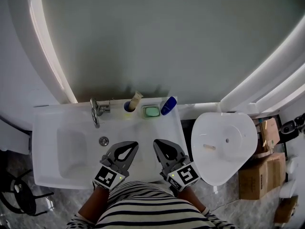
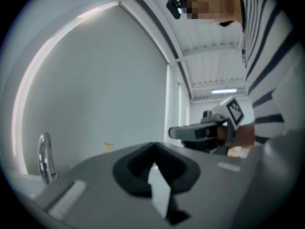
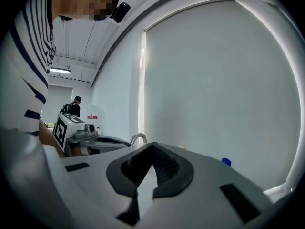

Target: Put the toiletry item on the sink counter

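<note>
Both tongs were clenched on nothing: the L gripper [image 1: 129, 149] and R gripper [image 1: 159, 146] had jaws pressed together w/ no item between the pads, per their own views. They were held side by side, close to the person's striped shirt, over the front rim of the sink [image 1: 47, 128], tips aimed at the back ledge. No toiletry item was in transit. The likely candidates sat on the ledge behind the basin, right of the faucet [image 1: 95, 112]: a cup [image 1: 128, 108] w/ a tube [image 1: 136, 100] standing in it, a green soap dish [image 1: 152, 111] just beside, and a blue bottle [image 1: 168, 105] lying tilted at the ledge's right end. Which one the task meant couldn't be told. Judged from that, the step was either pre-pickup or already finished, prob. the latter since everything rested on the counter. If a pick remained, the next move called for opening one gripper, reaching fwd over the basin, and closing on the item w/o knocking its neighbours.
</note>
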The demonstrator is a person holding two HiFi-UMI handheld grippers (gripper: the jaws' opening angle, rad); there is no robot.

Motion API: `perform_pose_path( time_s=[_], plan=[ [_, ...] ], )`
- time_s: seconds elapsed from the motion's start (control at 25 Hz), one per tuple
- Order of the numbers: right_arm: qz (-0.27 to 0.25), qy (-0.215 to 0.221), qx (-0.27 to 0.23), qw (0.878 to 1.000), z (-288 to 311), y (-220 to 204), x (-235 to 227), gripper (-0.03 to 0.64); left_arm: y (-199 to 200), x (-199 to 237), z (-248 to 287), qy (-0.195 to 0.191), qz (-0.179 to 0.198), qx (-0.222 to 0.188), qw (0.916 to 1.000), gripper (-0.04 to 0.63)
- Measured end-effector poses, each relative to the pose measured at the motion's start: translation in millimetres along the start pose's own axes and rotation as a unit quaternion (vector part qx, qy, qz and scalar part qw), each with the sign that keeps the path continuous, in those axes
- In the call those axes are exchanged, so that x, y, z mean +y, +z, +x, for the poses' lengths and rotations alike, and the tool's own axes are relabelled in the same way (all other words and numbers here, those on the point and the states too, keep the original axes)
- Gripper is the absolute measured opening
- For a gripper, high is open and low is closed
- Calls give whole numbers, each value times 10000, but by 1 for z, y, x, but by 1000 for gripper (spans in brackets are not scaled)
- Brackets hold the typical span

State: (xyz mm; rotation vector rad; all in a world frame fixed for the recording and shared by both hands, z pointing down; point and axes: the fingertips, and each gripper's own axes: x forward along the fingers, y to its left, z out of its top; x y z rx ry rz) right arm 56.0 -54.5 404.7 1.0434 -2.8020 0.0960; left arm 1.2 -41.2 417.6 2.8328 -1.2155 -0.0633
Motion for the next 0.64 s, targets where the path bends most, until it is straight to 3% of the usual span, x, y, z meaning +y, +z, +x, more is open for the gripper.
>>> perform_pose_path(
  time_s=[0.64],
  plan=[
    [-184,5,99,9998,7,6,17,6,0,11,-16,-61,-105,-134,9998,9]
  ],
)
